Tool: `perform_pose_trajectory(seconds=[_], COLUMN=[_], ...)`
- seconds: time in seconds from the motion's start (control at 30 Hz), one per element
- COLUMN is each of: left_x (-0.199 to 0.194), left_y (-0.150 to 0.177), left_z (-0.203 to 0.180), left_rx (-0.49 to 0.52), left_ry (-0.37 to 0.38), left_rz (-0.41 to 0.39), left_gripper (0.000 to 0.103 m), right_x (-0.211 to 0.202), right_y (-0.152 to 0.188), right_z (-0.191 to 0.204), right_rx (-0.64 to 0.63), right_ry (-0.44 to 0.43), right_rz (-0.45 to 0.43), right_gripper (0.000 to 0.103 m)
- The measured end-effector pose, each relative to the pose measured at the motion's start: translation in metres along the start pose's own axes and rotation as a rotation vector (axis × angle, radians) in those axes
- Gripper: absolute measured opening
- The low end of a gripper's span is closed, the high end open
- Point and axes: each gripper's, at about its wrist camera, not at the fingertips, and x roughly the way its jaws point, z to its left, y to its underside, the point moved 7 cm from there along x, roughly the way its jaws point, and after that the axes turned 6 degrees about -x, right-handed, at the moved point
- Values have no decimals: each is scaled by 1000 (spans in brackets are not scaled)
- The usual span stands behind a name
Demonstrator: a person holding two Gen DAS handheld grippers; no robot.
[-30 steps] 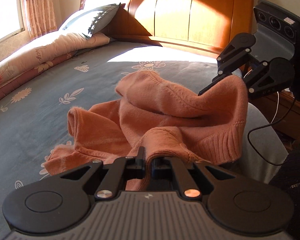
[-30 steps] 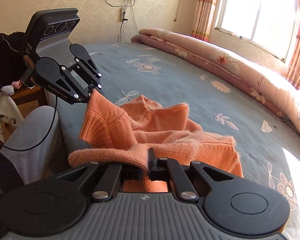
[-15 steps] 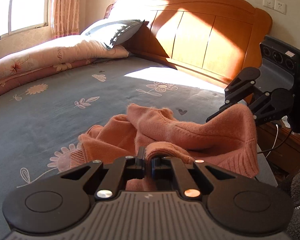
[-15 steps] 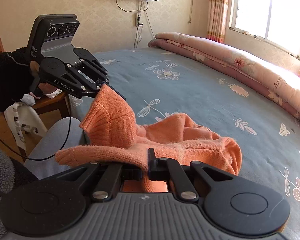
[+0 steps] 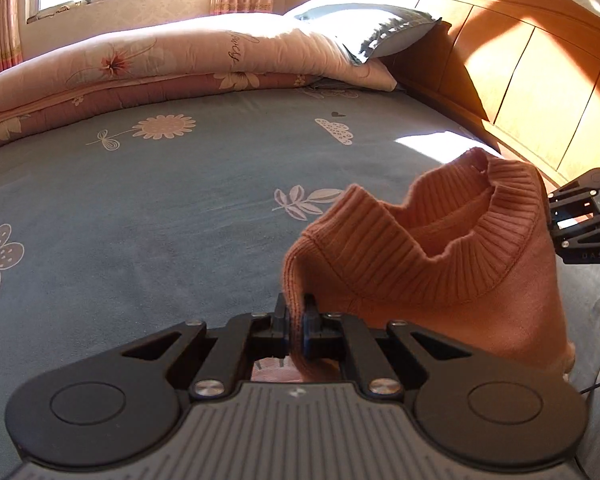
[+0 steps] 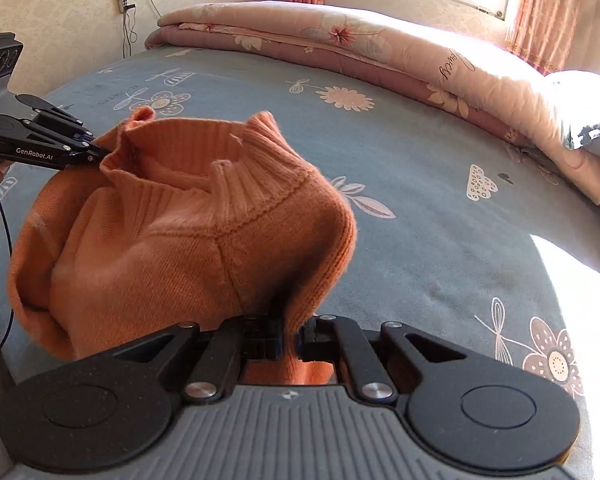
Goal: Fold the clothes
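Note:
An orange knit sweater (image 5: pixel 440 264) with a ribbed collar hangs in the air between both grippers, above the near edge of the blue flowered bed sheet (image 5: pixel 140 220). My left gripper (image 5: pixel 295 320) is shut on one shoulder of it. My right gripper (image 6: pixel 290 334) is shut on the other shoulder of the sweater (image 6: pixel 172 240). The collar stands open and faces up. The right gripper shows at the right edge of the left wrist view (image 5: pixel 552 210), and the left gripper at the left edge of the right wrist view (image 6: pixel 100 154). The sweater's lower part is hidden below the grippers.
A rolled pink floral quilt (image 5: pixel 160 64) lies along the far side of the bed under the window. A grey pillow (image 5: pixel 368 28) leans on the wooden headboard (image 5: pixel 540 80). A cable (image 6: pixel 4 240) hangs from the left gripper.
Both grippers have lifted the sweater off the bed and swung toward the window side. The sweater, earlier bunched on the sheet, now hangs by its shoulders with the collar up.

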Motion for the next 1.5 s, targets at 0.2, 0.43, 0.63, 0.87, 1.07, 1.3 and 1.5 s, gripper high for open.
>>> perform_pose_trajectory(seconds=[0.2, 0.43, 0.63, 0.87, 1.07, 1.3, 1.5], left_x=[70, 132, 172, 230, 247, 240, 197], left_y=[-27, -67, -115, -111, -94, -95, -94], left_z=[30, 54, 65, 54, 55, 54, 49], left_rx=[-18, 3, 50, 183, 164, 164, 139], left_ry=[-64, -145, -233, -307, -294, -310, -317], left_rz=[24, 0, -70, -32, -16, -9, 22], left_gripper=[4, 3, 4, 4, 4, 14, 29], right_x=[71, 139, 180, 211, 227, 230, 210], right_y=[-27, -50, -71, -68, -58, -50, -49], right_z=[-48, -100, -153, -174, -175, -177, -178], right_rx=[28, 18, 10, 35, 60, 91, 122], right_ry=[53, 128, 279, 331, 323, 311, 299], right_rz=[29, 55, 43, 42, 49, 56, 63], right_gripper=[7, 5, 5, 6, 6, 8, 41])
